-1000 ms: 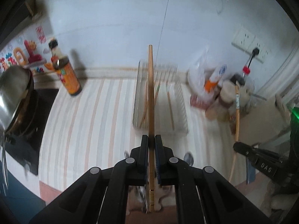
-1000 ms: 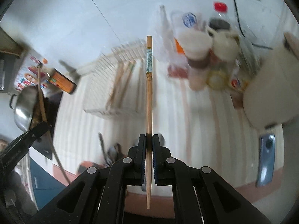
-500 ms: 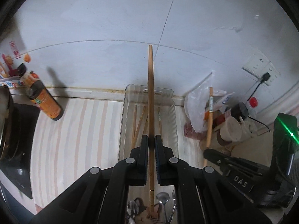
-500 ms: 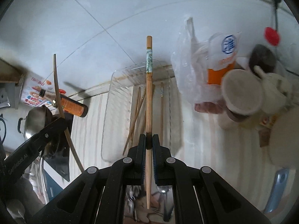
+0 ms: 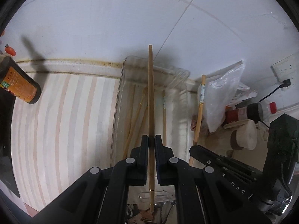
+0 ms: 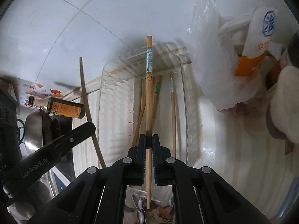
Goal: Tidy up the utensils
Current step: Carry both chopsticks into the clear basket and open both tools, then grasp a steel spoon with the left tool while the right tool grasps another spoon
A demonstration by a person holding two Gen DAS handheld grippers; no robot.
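Observation:
My left gripper [image 5: 151, 140] is shut on a plain wooden chopstick [image 5: 150, 97] that points forward over a clear plastic tray [image 5: 121, 78]. My right gripper [image 6: 149, 139] is shut on a chopstick with a blue-green patterned band [image 6: 149, 85], also held over the tray [image 6: 104, 85]. Several chopsticks [image 6: 172, 108] lie lengthwise inside the tray. Each gripper shows in the other's view: the right one [image 5: 194, 149] beside the tray's right edge, the left one [image 6: 89, 127] at the tray's left. Spoons [image 6: 140, 207] lie below the grippers.
A dark sauce bottle with an orange label [image 5: 16, 82] stands at the left on the striped counter [image 5: 65, 123]. A plastic bag [image 5: 224, 97], jars and bottles [image 5: 259, 110] crowd the right. A steel pot [image 6: 33, 130] sits far left. The white wall [image 5: 112, 18] is close behind the tray.
Both grippers have moved forward and lower toward the tray, each still holding its chopstick. The tray and the wall now look larger and nearer.

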